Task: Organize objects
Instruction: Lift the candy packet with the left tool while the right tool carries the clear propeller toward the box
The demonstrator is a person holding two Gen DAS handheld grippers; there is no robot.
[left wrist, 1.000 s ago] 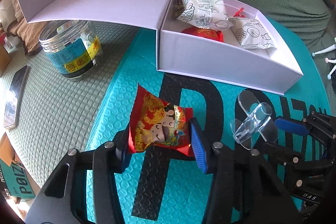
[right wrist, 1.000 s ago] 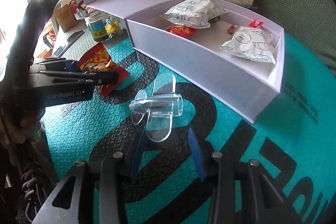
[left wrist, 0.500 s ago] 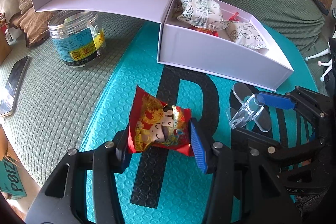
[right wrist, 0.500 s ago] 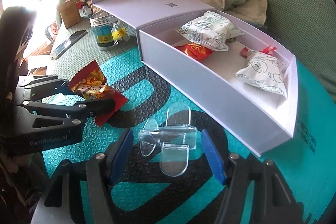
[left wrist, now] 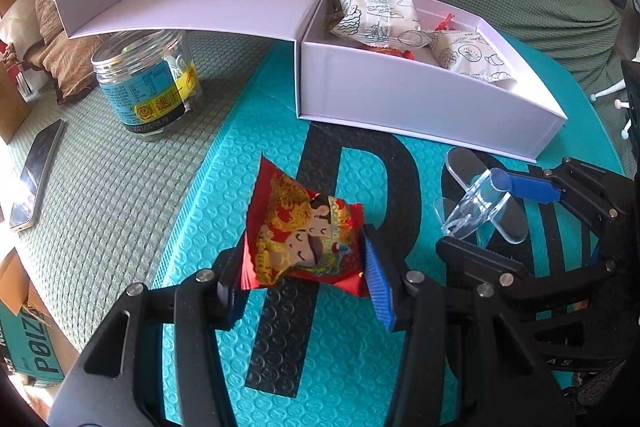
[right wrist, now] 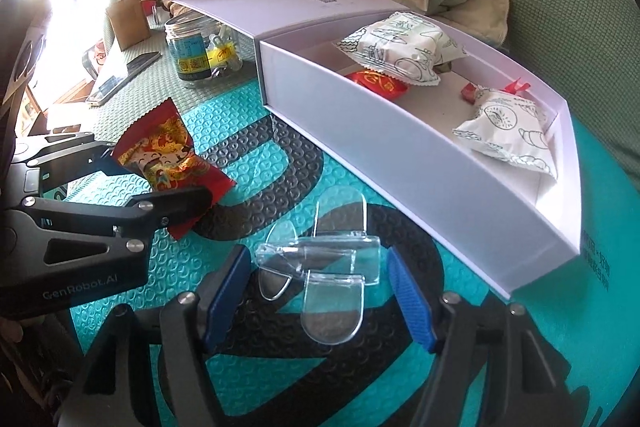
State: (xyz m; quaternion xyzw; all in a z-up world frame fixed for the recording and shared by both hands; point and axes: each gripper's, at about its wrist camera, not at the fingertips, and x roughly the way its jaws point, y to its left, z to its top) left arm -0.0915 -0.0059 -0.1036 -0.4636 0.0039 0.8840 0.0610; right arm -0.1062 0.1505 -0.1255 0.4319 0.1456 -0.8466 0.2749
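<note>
Clear plastic stand (right wrist: 320, 267) lay just in front of the white box (right wrist: 400, 163), straddled by my right gripper (right wrist: 320, 295), whose jaws had just been opening, untouched; looked slippery, brittle, so I'd pinch its tube, while my left gripper (left wrist: 304, 287) clamped the red snack packet (left wrist: 300, 239).

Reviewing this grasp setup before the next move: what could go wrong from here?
1. The clear plastic plane lies loose between the right gripper fingers, which have just opened; closing may skid or tip it.
2. The left gripper pinches only the red snack packet low edges; it may slip.
3. Both grippers sit close; they could collide approaching the white box.
</note>
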